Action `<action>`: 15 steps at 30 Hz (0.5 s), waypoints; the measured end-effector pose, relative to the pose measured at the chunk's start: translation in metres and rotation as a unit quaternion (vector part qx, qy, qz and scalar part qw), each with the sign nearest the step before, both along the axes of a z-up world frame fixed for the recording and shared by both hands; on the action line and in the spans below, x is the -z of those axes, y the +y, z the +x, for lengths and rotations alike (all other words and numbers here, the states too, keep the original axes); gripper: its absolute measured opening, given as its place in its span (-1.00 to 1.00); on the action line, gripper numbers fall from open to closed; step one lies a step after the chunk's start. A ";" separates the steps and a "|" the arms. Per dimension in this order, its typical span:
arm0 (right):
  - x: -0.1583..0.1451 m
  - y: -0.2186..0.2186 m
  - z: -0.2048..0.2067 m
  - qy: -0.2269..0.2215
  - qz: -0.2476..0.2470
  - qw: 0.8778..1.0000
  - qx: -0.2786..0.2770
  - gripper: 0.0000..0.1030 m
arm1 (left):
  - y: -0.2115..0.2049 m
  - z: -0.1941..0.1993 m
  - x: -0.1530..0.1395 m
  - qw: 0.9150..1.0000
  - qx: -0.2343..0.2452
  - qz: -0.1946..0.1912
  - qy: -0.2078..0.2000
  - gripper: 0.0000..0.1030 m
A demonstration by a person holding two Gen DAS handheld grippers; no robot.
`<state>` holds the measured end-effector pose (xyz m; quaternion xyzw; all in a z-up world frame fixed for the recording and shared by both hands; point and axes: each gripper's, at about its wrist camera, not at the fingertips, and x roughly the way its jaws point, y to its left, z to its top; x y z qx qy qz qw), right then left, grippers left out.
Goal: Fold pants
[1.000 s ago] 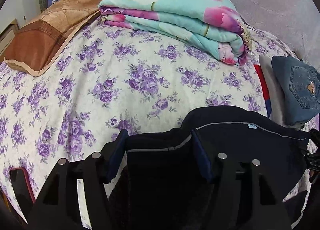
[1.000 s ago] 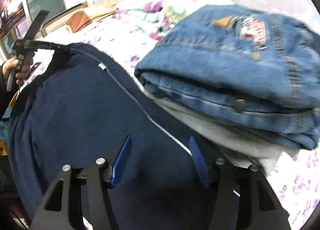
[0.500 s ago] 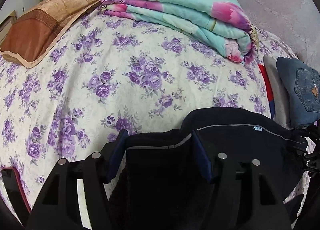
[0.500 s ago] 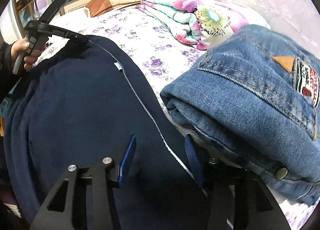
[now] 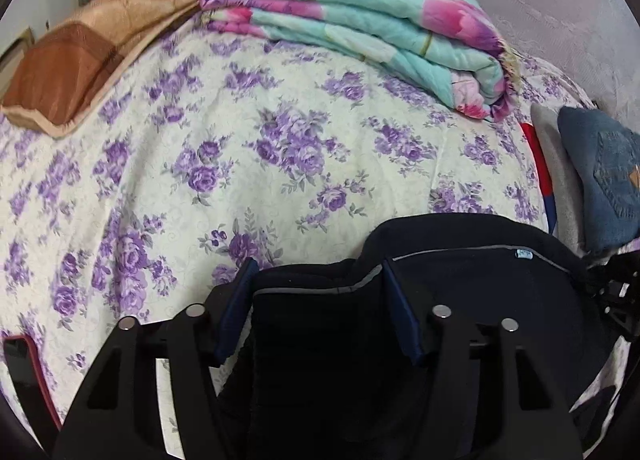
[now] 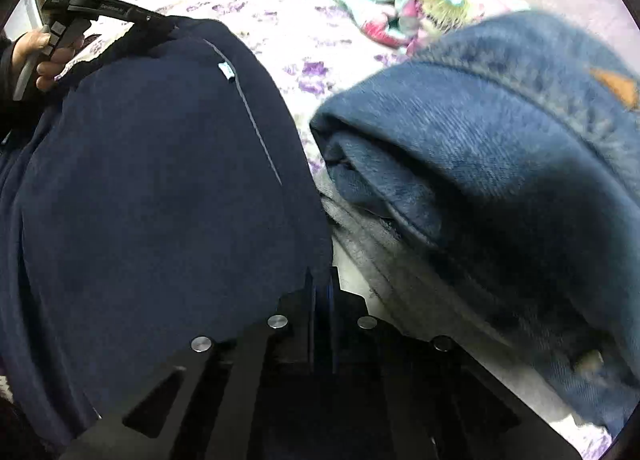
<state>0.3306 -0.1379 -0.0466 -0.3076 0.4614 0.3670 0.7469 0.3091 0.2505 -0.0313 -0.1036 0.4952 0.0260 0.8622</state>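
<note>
Dark navy pants [image 5: 460, 280] lie on the flowered bedspread [image 5: 240, 139], their grey-piped waistband toward the bed's middle. My left gripper [image 5: 318, 292] has a bunched part of that waistband filling the gap between its blue pads, and its jaws are closing tighter on it. From the right wrist view, the left gripper [image 6: 156, 21], gripped by a hand [image 6: 44, 55], holds up the far corner of the pants [image 6: 160, 199]. My right gripper [image 6: 320, 288] is shut, pads together on the near waistband edge beside the jeans.
Folded blue jeans [image 6: 500, 139] rest on a grey garment [image 6: 400, 260] right beside the pants. A folded turquoise and pink quilt [image 5: 360, 27] and a brown pillow [image 5: 80, 51] lie at the far end of the bed. A dark red-edged object [image 5: 24, 372] sits at the near left.
The right jaws went from wide apart to shut on the pants' edge while the right gripper sank and rolled beside the jeans. The left gripper stayed on the waistband.
</note>
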 end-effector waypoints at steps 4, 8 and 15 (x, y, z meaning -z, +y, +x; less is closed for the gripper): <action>-0.024 -0.008 -0.009 -0.027 0.038 0.999 0.021 -0.89 | 0.002 -0.011 -0.018 1.000 -0.001 -0.016 -0.026 0.03; -0.056 -0.016 -0.033 -0.052 0.067 0.996 0.026 -0.89 | 0.006 -0.029 -0.044 0.998 -0.003 -0.032 -0.055 0.02; -0.098 -0.034 -0.107 -0.089 0.101 0.991 0.018 -0.89 | -0.003 -0.112 -0.099 0.993 0.013 -0.039 -0.111 0.02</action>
